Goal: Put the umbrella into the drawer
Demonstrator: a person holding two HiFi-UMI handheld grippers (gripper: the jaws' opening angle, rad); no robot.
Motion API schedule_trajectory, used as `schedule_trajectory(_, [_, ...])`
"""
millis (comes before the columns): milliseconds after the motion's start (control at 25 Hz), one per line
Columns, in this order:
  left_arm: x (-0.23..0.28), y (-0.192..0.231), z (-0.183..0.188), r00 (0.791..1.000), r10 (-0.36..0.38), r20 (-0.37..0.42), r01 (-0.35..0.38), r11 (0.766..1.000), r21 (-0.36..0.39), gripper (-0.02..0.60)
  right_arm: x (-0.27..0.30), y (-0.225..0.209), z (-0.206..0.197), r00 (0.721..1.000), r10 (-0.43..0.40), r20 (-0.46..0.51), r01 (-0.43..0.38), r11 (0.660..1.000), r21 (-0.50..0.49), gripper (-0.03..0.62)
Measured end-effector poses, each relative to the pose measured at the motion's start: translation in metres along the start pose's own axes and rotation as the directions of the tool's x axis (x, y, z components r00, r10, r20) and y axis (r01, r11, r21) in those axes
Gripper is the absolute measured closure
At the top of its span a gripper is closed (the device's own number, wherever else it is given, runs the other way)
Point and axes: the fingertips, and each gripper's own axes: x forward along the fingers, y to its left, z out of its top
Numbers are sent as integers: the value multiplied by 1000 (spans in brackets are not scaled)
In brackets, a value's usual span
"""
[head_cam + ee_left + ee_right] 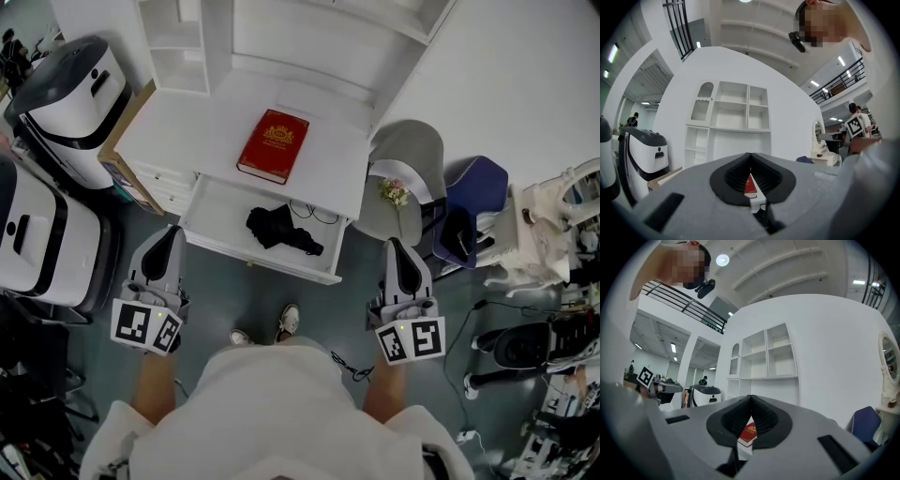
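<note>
The black folded umbrella (281, 228) lies inside the open white drawer (262, 259) under the desk top. A red book (274, 145) rests on the desk above it and shows between the jaws in the left gripper view (750, 186) and the right gripper view (750, 433). My left gripper (172, 232) hangs just left of the drawer's front corner, shut and empty (750, 155). My right gripper (395, 244) is to the right of the drawer, also shut with nothing in it (750, 397). Both point level toward the desk.
Two white machines (66, 103) (37, 244) stand at the left beside a cardboard box (127, 150). A grey chair (412, 159) and a blue seat (473, 202) sit to the right of the desk. White shelves (731, 117) rise behind it.
</note>
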Motion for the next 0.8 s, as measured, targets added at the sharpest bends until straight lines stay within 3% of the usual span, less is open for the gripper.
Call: schedule_trajectory(800, [31, -25, -5, 999, 34, -13, -34, 999, 6, 566, 21, -37, -8, 999, 53, -4, -53, 999, 13, 594])
